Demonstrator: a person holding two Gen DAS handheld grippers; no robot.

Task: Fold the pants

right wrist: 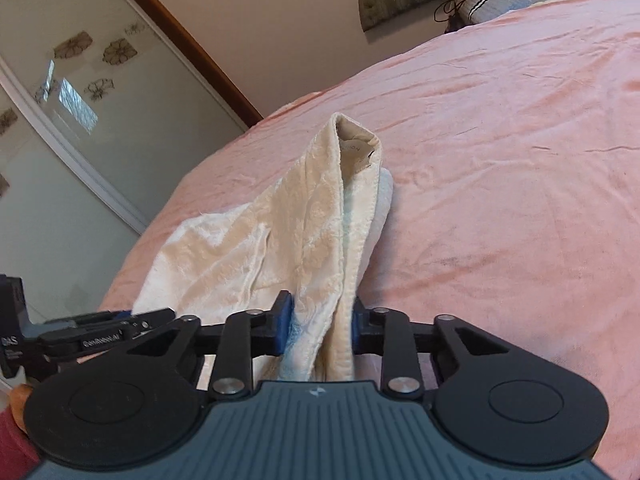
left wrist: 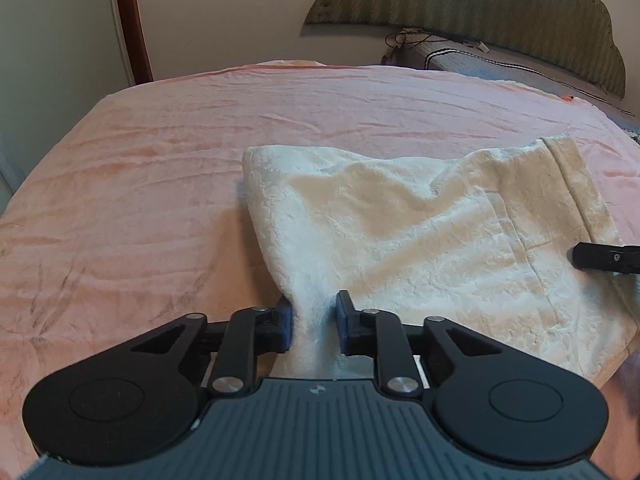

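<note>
Cream fleece pants (left wrist: 420, 232) lie folded over on a pink bed cover (left wrist: 160, 168). My left gripper (left wrist: 314, 326) is shut on a bunched near edge of the pants, with cloth filling the gap between its blue pads. In the right wrist view the pants (right wrist: 312, 232) rise in a ridge with the waistband and label at the far top. My right gripper (right wrist: 318, 330) is shut on a thick fold of that cloth. The right gripper's finger (left wrist: 604, 260) shows at the right edge of the left wrist view. The left gripper (right wrist: 92, 332) appears at the left of the right wrist view.
The pink bed cover (right wrist: 500, 160) spreads wide around the pants. A padded headboard (left wrist: 480, 4) and a striped grey pillow (left wrist: 500, 64) with cables sit at the far end. A wardrobe door with flower prints (right wrist: 80, 92) stands to the left.
</note>
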